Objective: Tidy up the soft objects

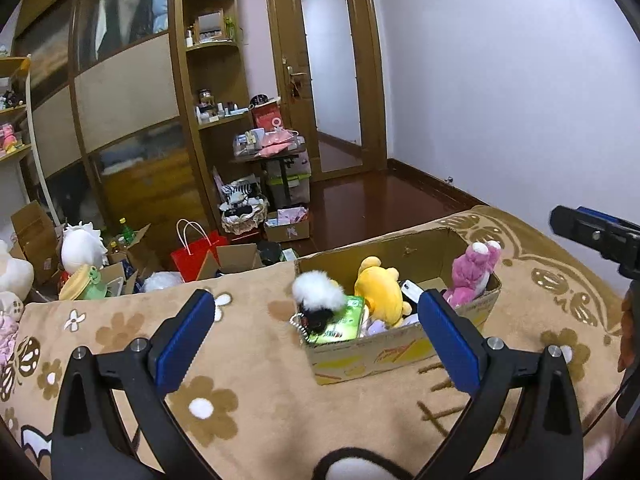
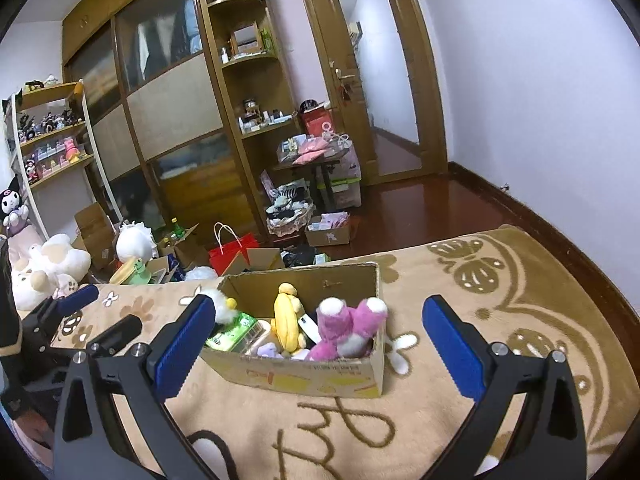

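Note:
A cardboard box (image 1: pixel 400 354) sits on a tan patterned blanket (image 1: pixel 248 360). It holds a pink plush (image 1: pixel 472 272), a yellow plush (image 1: pixel 380 288), a white and black fluffy toy (image 1: pixel 318 296) and a green packet (image 1: pixel 346 322). My left gripper (image 1: pixel 316 336) is open and empty, just in front of the box. In the right wrist view the box (image 2: pixel 320 376) shows the pink plush (image 2: pixel 348 328), the yellow plush (image 2: pixel 288 316) and the green packet (image 2: pixel 234 334). My right gripper (image 2: pixel 320 340) is open and empty before the box. The left gripper also shows at that view's left edge (image 2: pixel 80 316).
Beyond the bed edge the floor is cluttered: a red paper bag (image 1: pixel 198 252), open cartons (image 1: pixel 36 240), white plush toys (image 1: pixel 80 246) and a basket (image 1: pixel 242 216). A wardrobe (image 1: pixel 120 100), shelves and a door (image 1: pixel 328 76) stand at the back. The right gripper shows at the right edge (image 1: pixel 596 236).

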The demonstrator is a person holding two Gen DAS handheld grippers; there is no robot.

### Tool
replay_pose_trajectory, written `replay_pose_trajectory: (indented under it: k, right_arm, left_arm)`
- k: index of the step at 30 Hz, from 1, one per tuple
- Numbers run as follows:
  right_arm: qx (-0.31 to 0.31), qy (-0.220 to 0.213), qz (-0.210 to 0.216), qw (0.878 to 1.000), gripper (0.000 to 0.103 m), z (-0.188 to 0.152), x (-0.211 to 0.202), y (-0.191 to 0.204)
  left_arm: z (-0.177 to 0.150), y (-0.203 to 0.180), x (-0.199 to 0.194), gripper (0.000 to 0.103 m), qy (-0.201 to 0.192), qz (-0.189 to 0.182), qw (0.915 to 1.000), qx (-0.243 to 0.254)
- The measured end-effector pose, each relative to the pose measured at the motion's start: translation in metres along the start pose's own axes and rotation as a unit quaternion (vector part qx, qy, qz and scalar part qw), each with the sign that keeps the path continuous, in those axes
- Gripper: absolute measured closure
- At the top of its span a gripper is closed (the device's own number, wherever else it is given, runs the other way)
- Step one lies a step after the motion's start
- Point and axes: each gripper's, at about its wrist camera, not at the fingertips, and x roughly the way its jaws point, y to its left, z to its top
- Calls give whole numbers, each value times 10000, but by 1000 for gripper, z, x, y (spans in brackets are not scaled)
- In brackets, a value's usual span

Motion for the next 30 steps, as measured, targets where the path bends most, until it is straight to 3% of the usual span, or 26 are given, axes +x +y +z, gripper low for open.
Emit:
replay_pose_trajectory:
  k: [12, 30]
  right_arm:
    - [-33, -195, -73, 9998, 0, -17, -38, 3]
    - [-143, -176, -270, 9994, 0, -44, -30, -5]
  left_arm:
    - [-12, 8, -20, 2, -123, 139, 9998, 16]
    - [-22, 0, -18, 2, -104, 135, 9997, 182]
